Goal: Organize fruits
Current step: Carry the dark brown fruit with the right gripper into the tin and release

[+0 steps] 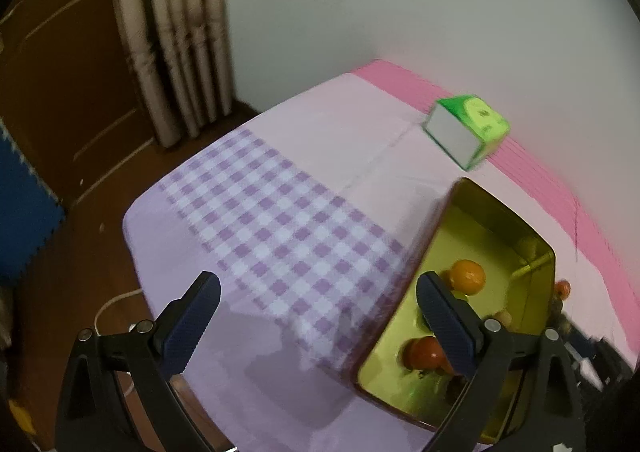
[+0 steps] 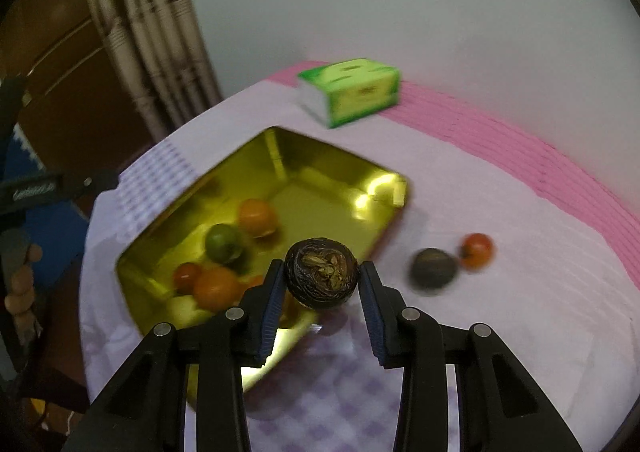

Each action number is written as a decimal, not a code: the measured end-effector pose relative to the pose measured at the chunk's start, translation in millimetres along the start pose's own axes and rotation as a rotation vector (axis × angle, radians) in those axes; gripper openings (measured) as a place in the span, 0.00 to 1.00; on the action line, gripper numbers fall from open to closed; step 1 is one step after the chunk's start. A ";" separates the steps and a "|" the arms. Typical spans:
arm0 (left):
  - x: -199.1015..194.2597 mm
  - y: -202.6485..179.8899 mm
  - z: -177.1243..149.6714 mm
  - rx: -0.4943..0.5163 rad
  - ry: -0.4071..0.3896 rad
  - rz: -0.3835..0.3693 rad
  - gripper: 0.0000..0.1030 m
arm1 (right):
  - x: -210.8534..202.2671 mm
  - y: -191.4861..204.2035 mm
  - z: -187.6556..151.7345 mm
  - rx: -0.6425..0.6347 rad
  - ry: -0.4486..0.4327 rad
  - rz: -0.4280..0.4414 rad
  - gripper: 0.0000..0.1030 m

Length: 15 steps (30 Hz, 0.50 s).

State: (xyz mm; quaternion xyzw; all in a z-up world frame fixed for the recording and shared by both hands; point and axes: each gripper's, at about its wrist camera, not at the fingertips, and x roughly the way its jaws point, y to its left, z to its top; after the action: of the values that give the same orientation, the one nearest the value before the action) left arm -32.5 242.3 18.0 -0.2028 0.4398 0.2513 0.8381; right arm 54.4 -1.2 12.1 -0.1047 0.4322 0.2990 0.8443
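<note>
The right gripper point(image 2: 320, 280) is clenched on a dark wrinkled fruit point(image 2: 322, 277), which sits between its fingertips, over the near edge of the gold tin point(image 2: 280, 156). The left gripper point(image 1: 318, 316) stands released, empty, the tin at its right finger.

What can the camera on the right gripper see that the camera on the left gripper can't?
Only the right wrist view shows the right gripper holding a dark wrinkled fruit, a second dark fruit lying on the cloth, and a green fruit inside the tin.

Only the left wrist view shows the left gripper, open and empty, over the wide purple checked cloth.

Both show the gold tin, an orange fruit in it, and the green tissue pack.
</note>
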 end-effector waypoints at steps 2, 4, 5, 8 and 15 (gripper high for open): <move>1.9 3.9 0.6 -0.015 0.003 0.003 0.94 | 6.2 11.8 -1.7 -0.017 0.017 0.014 0.37; 4.1 3.8 -0.6 -0.013 0.009 0.004 0.94 | 12.3 20.3 -3.5 -0.028 0.034 0.028 0.37; 4.5 2.9 -1.3 -0.009 0.011 0.007 0.94 | 16.3 23.7 -4.6 -0.035 0.042 0.031 0.37; 5.8 0.9 -1.1 -0.004 0.011 0.003 0.94 | 23.4 31.1 -7.5 -0.048 0.062 0.045 0.37; 5.6 1.2 -1.2 -0.003 0.008 0.005 0.94 | 31.4 32.7 -11.2 -0.054 0.083 0.044 0.37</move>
State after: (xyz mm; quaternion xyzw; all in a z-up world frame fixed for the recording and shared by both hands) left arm -31.2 243.9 12.5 -0.2040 0.4430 0.2533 0.8354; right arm 41.5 33.1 -16.9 -0.1303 0.4606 0.3246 0.8158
